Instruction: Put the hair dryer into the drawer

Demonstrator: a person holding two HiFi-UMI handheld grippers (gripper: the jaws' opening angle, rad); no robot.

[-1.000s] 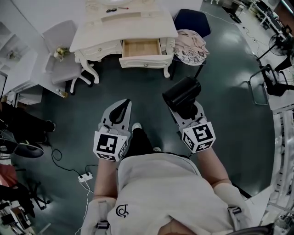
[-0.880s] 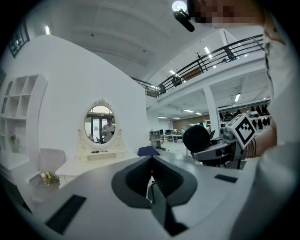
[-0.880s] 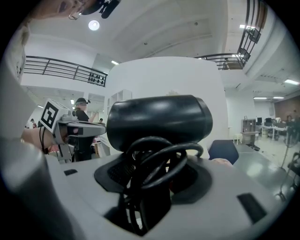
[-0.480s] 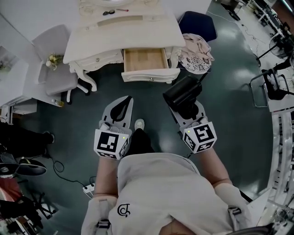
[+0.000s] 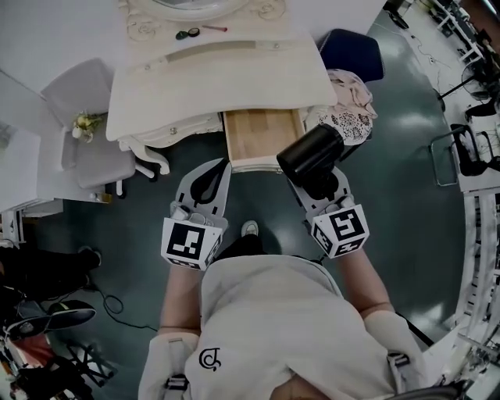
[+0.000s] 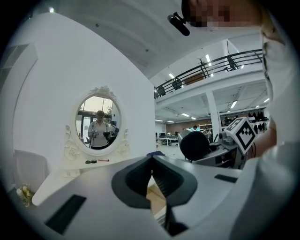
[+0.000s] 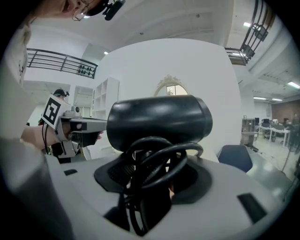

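Black hair dryer, head view: gripped by its handle in the right gripper, at the open wooden drawer's front corner; carry it over the drawer floor, then lower.
Left gripper, left gripper view: jaws together, empty; hold it clear.
Cord, right gripper view: looped round the handle between the jaws; tuck it in too.

Large lab hall; dressing table, mezzanine railing, strip lights

I see a white table with its drawer pulled open. On its top, by the mirror, lie a small dark thing and a red stick.
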